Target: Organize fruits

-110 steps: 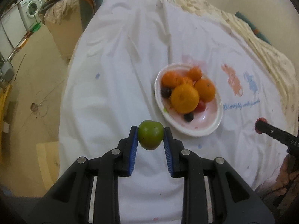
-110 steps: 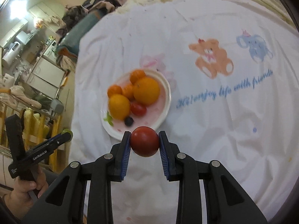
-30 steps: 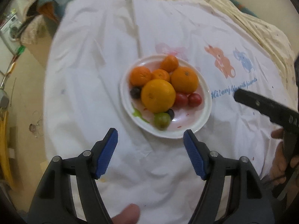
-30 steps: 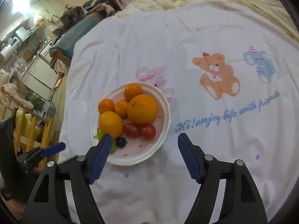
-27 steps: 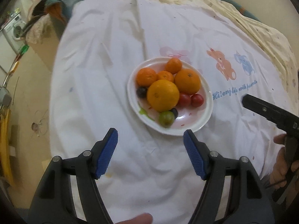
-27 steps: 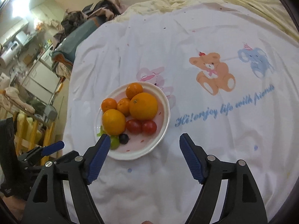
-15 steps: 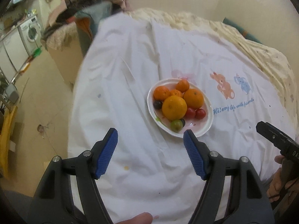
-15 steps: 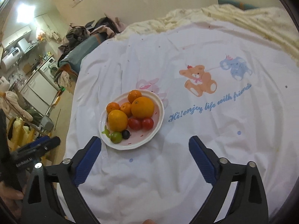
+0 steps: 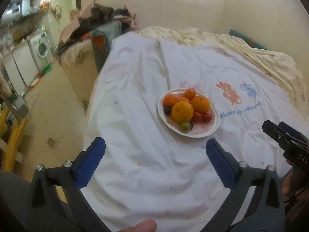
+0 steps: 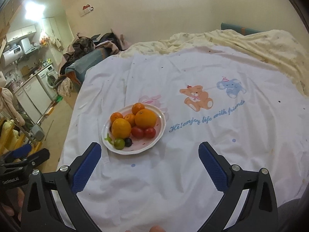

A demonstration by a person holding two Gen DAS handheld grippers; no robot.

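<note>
Since the earliest views, both grippers have given up their loads: the left gripper (image 9: 155, 148) then clamped a green fruit (image 9: 185, 126) and the right gripper (image 10: 149, 152) a red tomato (image 10: 149, 132); both pieces now lie on the plate (image 9: 214, 124). Each set of jaws has just been opening and stands wide apart with nothing between the blue ribbed pads. Both grippers sit farther back from the plate than a second ago, so more of the room shows.

Nearest each gripper is bare white sheet (image 9: 146, 183), soft and creased, dotted with small coloured spots. A fingertip shows at the lower edge of each view. In the left view the right gripper's black tip (image 9: 276, 133) enters just right of the jaws; in the right view the left gripper (image 10: 23, 155) shows at the lower left.

Ahead of the left jaws, slightly right, and ahead of the right jaws, toward their left finger, lies the plate: round, white, shallow, glossy, with a faint speckled print. It holds two large oranges (image 10: 121, 128), three smaller mandarins (image 10: 116, 117) behind them, two red tomatoes side by side, the green fruit at the near rim, and dark round berries (image 10: 128, 142), one touching the green fruit. All fruit is round and smooth-skinned.

Beyond the plate the sheet carries a bear (image 10: 196, 97), an elephant (image 10: 230, 87) and blue script. Farther off lies a rumpled cream blanket (image 10: 251, 42).
</note>
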